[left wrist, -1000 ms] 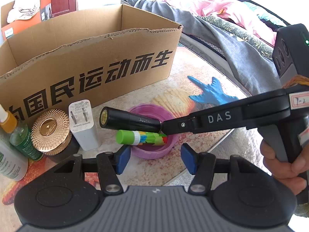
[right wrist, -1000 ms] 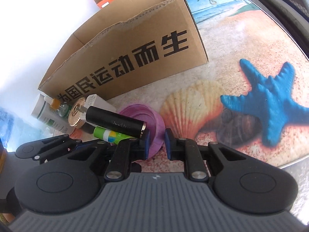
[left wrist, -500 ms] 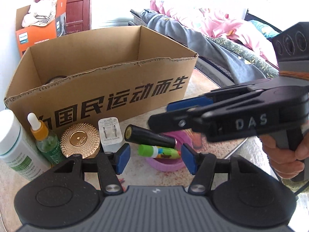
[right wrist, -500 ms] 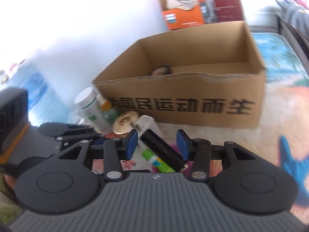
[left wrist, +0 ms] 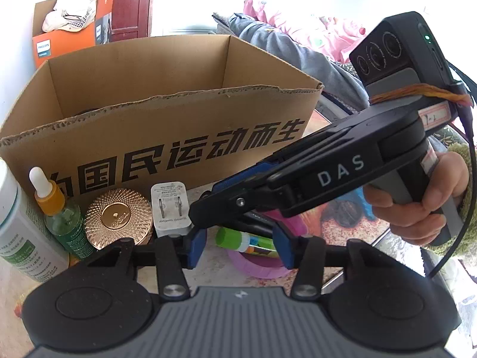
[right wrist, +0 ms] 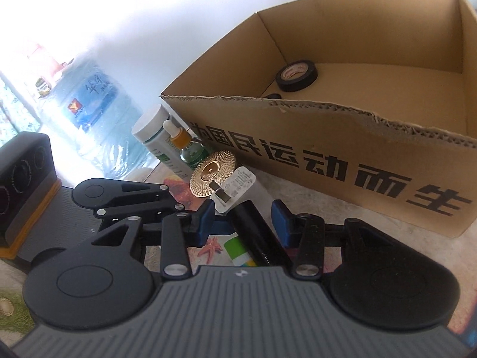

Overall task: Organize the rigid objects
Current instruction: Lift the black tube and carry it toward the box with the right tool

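Note:
A black cylinder (right wrist: 256, 235) lies across a purple bowl (left wrist: 256, 265), on top of a green-capped glue stick (left wrist: 241, 240). My right gripper (right wrist: 243, 222) is open, its blue pads either side of the cylinder without gripping it. In the left wrist view the right gripper's fingers (left wrist: 238, 200) cover most of the cylinder. My left gripper (left wrist: 240, 246) is open and empty just in front of the bowl. The open cardboard box (left wrist: 167, 125) stands behind and holds a roll of black tape (right wrist: 296, 75).
A white charger plug (left wrist: 170, 208), a gold round lid (left wrist: 117, 216), a green dropper bottle (left wrist: 61, 208) and a white bottle (left wrist: 18, 238) stand in front of the box at the left. Bedding (left wrist: 298, 47) lies behind at the right.
The right gripper let go of the black cylinder, which now rests on the bowl, opened wide and swung over it. The left gripper drew back and rose slightly.

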Action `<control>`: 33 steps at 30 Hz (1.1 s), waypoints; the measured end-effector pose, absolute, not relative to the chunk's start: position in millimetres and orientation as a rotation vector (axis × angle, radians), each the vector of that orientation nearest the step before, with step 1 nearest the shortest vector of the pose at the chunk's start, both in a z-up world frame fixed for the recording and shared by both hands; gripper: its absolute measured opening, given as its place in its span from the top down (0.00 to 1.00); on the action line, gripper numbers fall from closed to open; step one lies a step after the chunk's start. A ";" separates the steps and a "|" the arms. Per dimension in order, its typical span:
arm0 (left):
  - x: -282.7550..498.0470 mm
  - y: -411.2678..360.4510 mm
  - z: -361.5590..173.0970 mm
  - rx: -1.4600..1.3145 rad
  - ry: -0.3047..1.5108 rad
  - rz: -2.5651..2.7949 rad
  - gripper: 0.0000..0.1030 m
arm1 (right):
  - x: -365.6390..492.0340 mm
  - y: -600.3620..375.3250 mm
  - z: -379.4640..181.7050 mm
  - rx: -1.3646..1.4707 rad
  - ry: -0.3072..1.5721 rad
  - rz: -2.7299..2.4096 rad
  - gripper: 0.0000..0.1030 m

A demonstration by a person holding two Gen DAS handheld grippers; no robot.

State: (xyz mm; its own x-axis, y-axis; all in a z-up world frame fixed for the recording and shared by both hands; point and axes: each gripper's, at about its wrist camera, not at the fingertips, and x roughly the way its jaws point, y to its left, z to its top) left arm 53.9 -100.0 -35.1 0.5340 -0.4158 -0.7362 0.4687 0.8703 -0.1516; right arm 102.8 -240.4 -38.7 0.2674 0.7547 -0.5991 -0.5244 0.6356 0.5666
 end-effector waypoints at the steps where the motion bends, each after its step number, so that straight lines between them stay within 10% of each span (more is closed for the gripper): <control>1: 54.5 -99.8 -35.9 0.066 0.861 -0.526 0.57 | 104.4 -241.9 -41.1 0.294 0.977 0.888 0.62; 33: 52.9 -102.1 24.2 0.034 0.649 -0.518 0.78 | 42.9 -267.5 42.2 0.328 0.674 0.687 0.79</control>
State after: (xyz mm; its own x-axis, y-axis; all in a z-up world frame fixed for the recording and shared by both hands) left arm 52.9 -102.1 24.2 0.6750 -0.4499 -0.5848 0.4706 0.8729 -0.1285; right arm 42.9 -267.5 42.2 0.5755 0.6762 -0.4600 -0.4736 0.7341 0.4866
